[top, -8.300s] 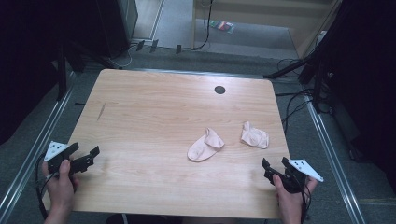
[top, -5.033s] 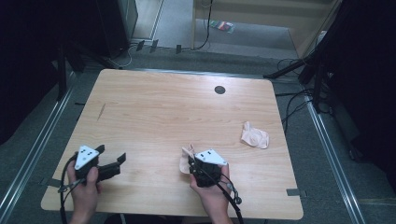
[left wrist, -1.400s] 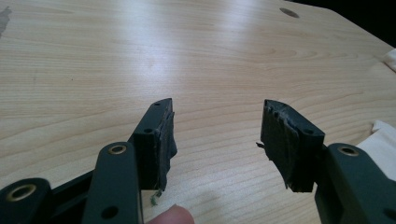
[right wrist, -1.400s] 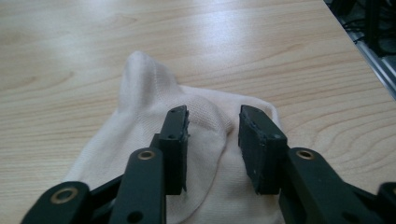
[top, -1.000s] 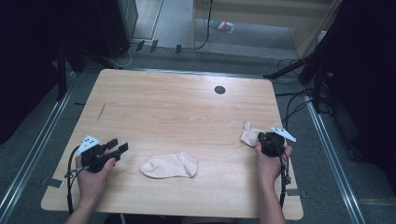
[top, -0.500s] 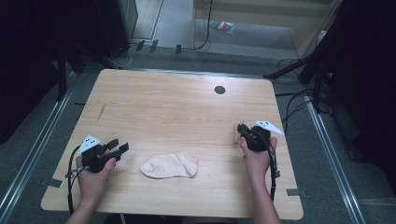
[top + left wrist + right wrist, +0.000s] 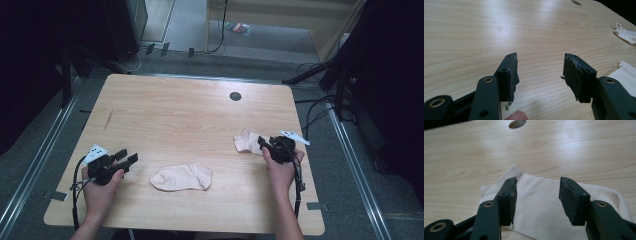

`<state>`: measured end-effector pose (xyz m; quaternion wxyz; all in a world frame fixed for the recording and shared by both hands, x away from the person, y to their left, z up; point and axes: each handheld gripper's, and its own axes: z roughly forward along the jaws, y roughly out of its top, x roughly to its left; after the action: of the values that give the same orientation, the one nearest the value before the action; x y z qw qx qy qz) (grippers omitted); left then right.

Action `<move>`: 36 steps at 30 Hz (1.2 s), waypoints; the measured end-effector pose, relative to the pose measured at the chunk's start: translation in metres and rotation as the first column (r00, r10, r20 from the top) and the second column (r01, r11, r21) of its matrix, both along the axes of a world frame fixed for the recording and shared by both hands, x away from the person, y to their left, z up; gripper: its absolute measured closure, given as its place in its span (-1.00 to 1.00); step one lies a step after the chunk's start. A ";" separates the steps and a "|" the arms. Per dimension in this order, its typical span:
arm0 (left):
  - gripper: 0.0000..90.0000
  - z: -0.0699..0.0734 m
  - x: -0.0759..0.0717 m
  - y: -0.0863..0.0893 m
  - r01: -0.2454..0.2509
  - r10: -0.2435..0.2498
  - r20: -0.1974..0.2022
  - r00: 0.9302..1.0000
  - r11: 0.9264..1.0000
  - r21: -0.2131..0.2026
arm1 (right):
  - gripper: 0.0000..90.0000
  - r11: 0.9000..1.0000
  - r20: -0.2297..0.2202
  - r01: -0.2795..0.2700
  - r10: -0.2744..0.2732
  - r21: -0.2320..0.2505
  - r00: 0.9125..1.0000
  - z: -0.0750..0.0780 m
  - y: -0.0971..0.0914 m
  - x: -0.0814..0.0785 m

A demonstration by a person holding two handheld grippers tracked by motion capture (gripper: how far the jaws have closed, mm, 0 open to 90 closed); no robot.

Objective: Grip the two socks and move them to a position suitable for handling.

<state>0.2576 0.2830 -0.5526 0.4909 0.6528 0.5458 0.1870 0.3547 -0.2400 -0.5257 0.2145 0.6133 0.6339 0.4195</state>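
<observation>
Two pale pink socks lie on the wooden table (image 7: 175, 115). One sock (image 7: 182, 177) is spread flat near the front middle; its edge (image 7: 625, 75) shows at the right of the left gripper view. The other sock (image 7: 246, 141) is crumpled at the right. My right gripper (image 7: 265, 145) is at its right edge, and its jaws have just been opening. In the right gripper view that gripper (image 7: 537, 186) stands open low over the crumpled sock (image 7: 541, 205), pads off the cloth. My left gripper (image 7: 131, 159) rests open left of the flat sock, with nothing between its jaws (image 7: 540, 66).
A round dark hole (image 7: 235, 96) sits in the table's far right part. The table's right edge runs just beyond my right hand. Cables and metal floor rails run along both sides of the table. Bare wood stretches across the far half.
My right gripper moved left onto the crumpled sock, then drew back slightly with its jaws apart. That sock now lies a little further left. The left gripper and flat sock have not moved.
</observation>
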 end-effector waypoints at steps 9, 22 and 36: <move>0.02 0.000 0.000 -0.001 0.001 -0.001 -0.003 1.000 1.000 0.002 | 0.22 0.992 0.021 -0.120 0.121 -0.051 0.992 0.004 0.044 -0.005; 0.02 0.000 0.000 0.000 0.014 -0.014 -0.005 1.000 1.000 -0.002 | -0.11 0.987 -0.045 0.003 -0.010 -0.162 0.999 -0.020 0.082 0.021; 0.02 0.000 0.000 -0.001 0.015 -0.015 -0.007 1.000 1.000 -0.006 | 0.93 0.962 -0.032 0.032 -0.042 -0.269 0.999 -0.020 0.093 0.017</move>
<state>0.2578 0.2825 -0.5529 0.4923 0.6560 0.5433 0.1795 0.3715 -0.1472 -0.5461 0.2917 0.5980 0.6773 0.3141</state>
